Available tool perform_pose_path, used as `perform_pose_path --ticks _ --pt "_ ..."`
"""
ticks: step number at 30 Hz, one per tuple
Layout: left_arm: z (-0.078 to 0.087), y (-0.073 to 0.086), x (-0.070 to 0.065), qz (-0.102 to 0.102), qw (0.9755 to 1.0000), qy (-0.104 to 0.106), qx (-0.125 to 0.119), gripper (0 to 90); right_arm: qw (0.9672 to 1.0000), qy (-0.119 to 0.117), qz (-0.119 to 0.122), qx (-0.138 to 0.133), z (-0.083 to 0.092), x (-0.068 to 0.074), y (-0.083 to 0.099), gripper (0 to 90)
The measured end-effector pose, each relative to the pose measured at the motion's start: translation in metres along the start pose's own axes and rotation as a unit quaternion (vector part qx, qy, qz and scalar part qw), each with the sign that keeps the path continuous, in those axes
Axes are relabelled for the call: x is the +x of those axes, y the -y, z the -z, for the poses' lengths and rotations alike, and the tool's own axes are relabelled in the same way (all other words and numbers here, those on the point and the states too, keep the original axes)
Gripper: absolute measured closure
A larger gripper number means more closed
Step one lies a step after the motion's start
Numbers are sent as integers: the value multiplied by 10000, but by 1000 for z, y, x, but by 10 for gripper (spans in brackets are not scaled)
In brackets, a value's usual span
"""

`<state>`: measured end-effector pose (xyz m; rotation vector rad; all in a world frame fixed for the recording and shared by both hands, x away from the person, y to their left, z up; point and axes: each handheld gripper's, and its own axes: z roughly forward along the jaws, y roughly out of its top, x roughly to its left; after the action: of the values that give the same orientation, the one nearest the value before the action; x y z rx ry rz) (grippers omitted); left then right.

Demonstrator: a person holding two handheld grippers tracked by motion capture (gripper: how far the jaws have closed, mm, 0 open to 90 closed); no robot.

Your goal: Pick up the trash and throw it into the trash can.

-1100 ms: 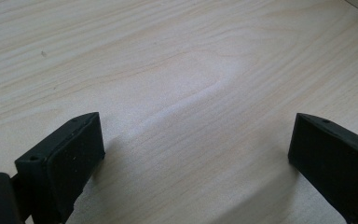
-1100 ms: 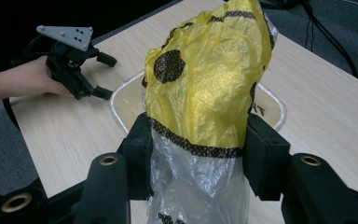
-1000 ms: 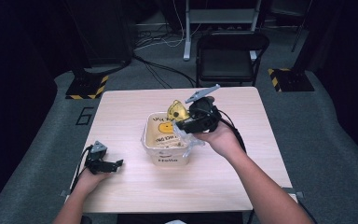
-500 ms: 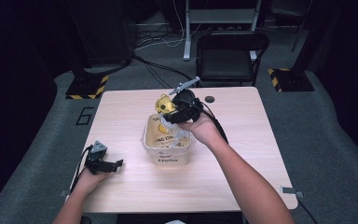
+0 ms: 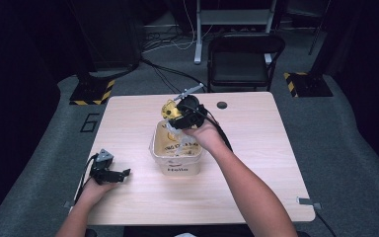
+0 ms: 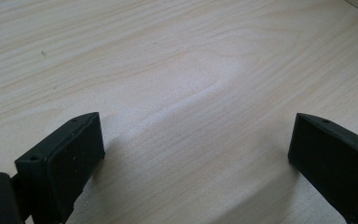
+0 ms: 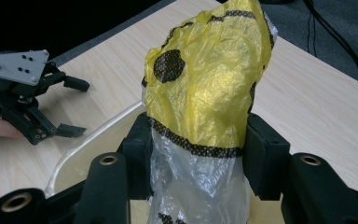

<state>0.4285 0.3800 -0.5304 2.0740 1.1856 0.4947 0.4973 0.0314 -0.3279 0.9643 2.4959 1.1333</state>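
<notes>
Right hand-held gripper (image 7: 198,154) moved left | clamps yellow bag (image 7: 209,84) above tub (image 5: 176,165)

- A light wooden table (image 5: 266,163) stands in the middle of the grey carpet.
- A small dark round spot (image 5: 221,104) sits near the table's far edge.
- A black folding chair (image 5: 242,61) stands beyond the table.
- Two yellow-and-black striped bases (image 5: 93,93) (image 5: 308,85) flank it.
- Cables (image 5: 168,47) trail across the floor.
</notes>
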Motion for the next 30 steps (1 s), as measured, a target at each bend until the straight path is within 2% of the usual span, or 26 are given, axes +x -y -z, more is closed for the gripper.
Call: perform_pose_path --ticks 8,9,12,13,15,20,23,30 --pt "0 0 0 -1 10000 6 7 33 9998 -129 120 -132 -10 3 10 501" --pt "0 0 0 8 10000 7 -1 33 9996 -150 197 -119 -11 3 12 501" --pt "0 0 0 8 10000 8 -1 33 9997 -205 122 -8 -16 2 20 494" --pt "0 0 0 -4 10000 7 9 33 9996 -190 195 15 -18 1 22 493" --pt "0 0 0 -4 10000 6 8 33 9997 -195 152 36 -19 1 25 492" --pt "0 0 0 -6 10000 8 9 33 9993 -217 281 87 -23 1 33 490" --pt "0 0 0 -6 10000 7 9 33 9990 -196 341 226 -26 1 35 488" --pt "0 0 0 -8 10000 7 10 33 9985 -208 398 316 -33 4 41 474"
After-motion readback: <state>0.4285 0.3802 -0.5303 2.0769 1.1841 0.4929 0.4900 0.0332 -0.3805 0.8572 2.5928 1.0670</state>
